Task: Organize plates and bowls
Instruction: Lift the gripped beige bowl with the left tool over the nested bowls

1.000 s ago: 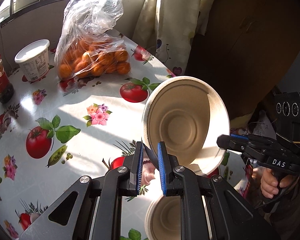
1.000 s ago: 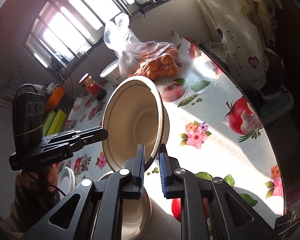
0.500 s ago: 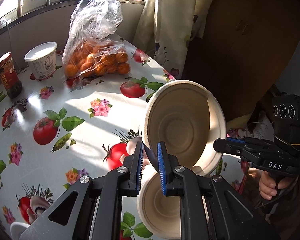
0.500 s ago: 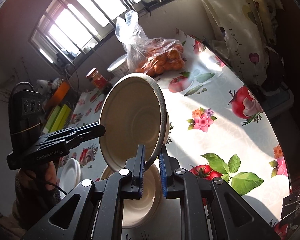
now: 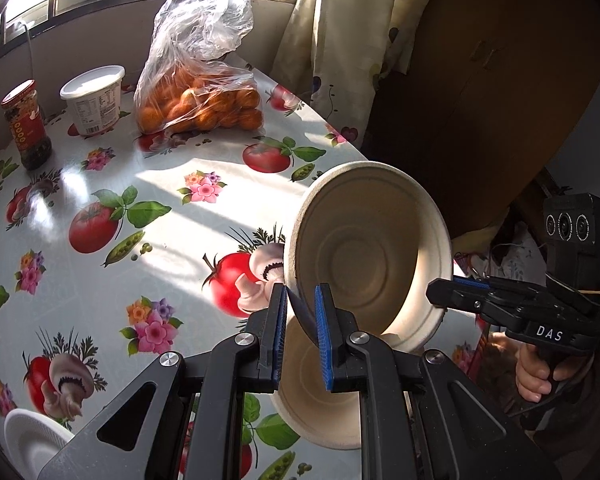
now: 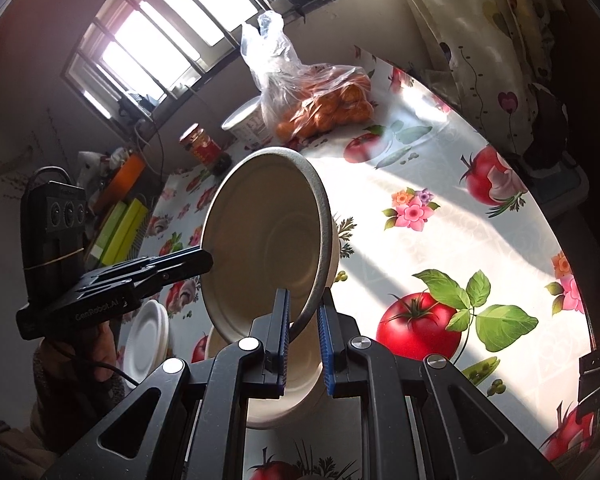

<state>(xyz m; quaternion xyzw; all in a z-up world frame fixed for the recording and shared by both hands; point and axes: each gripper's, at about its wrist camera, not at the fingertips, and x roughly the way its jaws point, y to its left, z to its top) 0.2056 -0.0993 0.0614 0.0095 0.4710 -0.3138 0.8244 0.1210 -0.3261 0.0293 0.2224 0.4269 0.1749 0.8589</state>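
A beige paper bowl point(image 5: 366, 252) is held tilted on edge above the table. My left gripper point(image 5: 301, 320) is shut on its near rim. My right gripper point(image 5: 440, 298) grips the opposite rim; in the right wrist view that gripper point(image 6: 303, 322) is shut on the bowl point(image 6: 266, 248), with the left gripper point(image 6: 198, 262) on the far rim. A second beige bowl point(image 5: 320, 392) sits on the table below, also seen in the right wrist view point(image 6: 280, 396). White plates point(image 6: 148, 340) are stacked at the table's near left, a plate point(image 5: 30, 440) showing in the left wrist view.
A bag of oranges point(image 5: 200, 92), a white tub point(image 5: 94, 100) and a red-lidded jar point(image 5: 26, 124) stand at the back of the fruit-print table point(image 5: 112, 280). A curtain point(image 5: 348, 48) and dark cabinet point(image 5: 500, 80) lie beyond the table's right edge.
Both grippers have drawn back toward the near side and lifted with the bowl between them. The lower bowl now shows more fully beneath it.
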